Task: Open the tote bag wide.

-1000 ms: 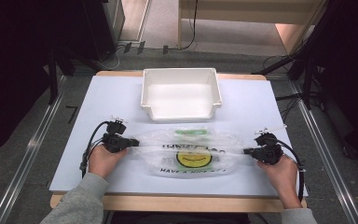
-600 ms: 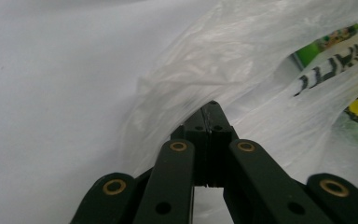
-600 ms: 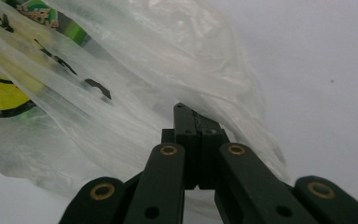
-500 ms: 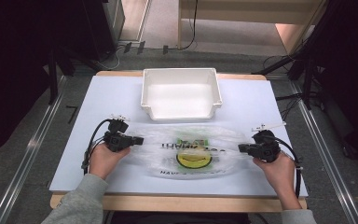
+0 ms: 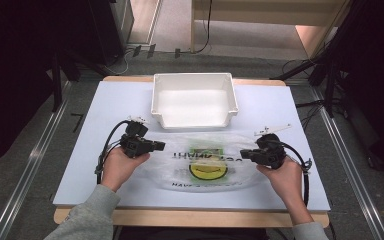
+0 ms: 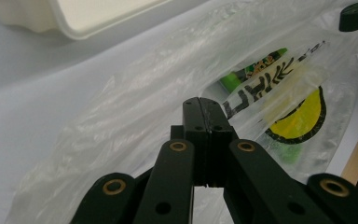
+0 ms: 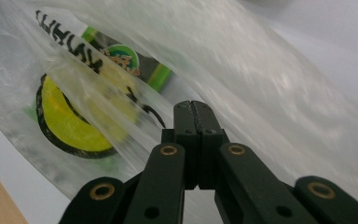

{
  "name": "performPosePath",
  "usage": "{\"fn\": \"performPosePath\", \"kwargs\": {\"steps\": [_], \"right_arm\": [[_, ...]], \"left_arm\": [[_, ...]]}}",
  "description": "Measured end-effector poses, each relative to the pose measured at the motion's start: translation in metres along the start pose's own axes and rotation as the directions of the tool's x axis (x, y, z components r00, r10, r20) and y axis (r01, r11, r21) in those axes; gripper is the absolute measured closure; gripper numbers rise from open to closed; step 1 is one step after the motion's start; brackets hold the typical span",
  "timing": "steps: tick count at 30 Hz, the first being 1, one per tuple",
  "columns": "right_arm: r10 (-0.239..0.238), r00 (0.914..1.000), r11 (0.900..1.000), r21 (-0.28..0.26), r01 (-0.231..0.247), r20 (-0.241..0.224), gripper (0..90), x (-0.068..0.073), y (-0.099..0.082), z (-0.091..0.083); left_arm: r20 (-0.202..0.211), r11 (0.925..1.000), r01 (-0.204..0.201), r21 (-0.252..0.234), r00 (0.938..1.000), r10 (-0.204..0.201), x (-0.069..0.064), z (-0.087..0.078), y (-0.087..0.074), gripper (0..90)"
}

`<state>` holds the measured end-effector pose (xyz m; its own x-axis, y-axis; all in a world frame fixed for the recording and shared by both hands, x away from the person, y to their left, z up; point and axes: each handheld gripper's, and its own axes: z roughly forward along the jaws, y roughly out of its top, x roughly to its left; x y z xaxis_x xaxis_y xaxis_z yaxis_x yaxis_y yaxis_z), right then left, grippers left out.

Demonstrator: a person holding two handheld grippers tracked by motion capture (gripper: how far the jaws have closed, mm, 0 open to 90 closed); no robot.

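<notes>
At bag [image 5: 200, 160] ends, both tongs clamped

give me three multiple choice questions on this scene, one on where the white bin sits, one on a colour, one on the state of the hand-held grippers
1. Where is the white bin relative to the plastic bag?
A. On the far side of it
B. Inside it
C. On the floor

2. What colour is the round face printed on the bag?
A. Red
B. Yellow
C. Blue

3. How do the jaws of the left hand-held gripper and right hand-held gripper stand?
A. Both wide open
B. One open, one shut
C. Both shut on the bag

Answers:
1. A, the high view shows the bin on the table beyond the bag.
2. B, a yellow disc with a black outline shows through the film.
3. C, each gripper view shows its jaws pressed together with bag film pinched at an end.
</notes>
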<state>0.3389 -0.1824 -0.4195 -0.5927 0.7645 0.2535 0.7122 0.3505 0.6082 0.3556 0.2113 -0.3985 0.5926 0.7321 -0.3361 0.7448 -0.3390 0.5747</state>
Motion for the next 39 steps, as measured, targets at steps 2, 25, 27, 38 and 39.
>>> {"fn": "performPosePath", "kwargs": {"steps": [2,25,27,38,39], "right_arm": [[-0.006,0.9999,1.0000,-0.003,0.006,-0.016,90.0,0.004,0.003,0.005],[-0.072,0.9949,0.9967,0.031,0.075,-0.070,90.0,0.036,0.025,0.062],[-0.075,0.9947,0.9966,0.027,0.077,-0.070,90.0,0.038,0.028,0.066],[-0.082,0.9960,0.9966,0.005,0.082,-0.036,90.0,0.031,0.056,0.069],[-0.080,0.9963,0.9968,0.006,0.080,-0.032,90.0,0.029,0.059,0.069]], "left_arm": [[0.007,0.9999,-0.013,0.003,0.9999,0.013,-0.003,0.003,0.004,90.0],[0.036,0.9994,-0.032,-0.012,0.9988,0.033,-0.007,0.024,0.009,90.0],[0.037,0.9994,-0.034,-0.009,0.9987,0.034,-0.007,0.024,0.008,90.0],[0.037,0.9996,-0.030,-0.004,0.9989,0.030,-0.006,0.026,0.008,90.0],[0.036,0.9996,-0.027,-0.006,0.9990,0.027,-0.006,0.027,0.008,90.0]]}}
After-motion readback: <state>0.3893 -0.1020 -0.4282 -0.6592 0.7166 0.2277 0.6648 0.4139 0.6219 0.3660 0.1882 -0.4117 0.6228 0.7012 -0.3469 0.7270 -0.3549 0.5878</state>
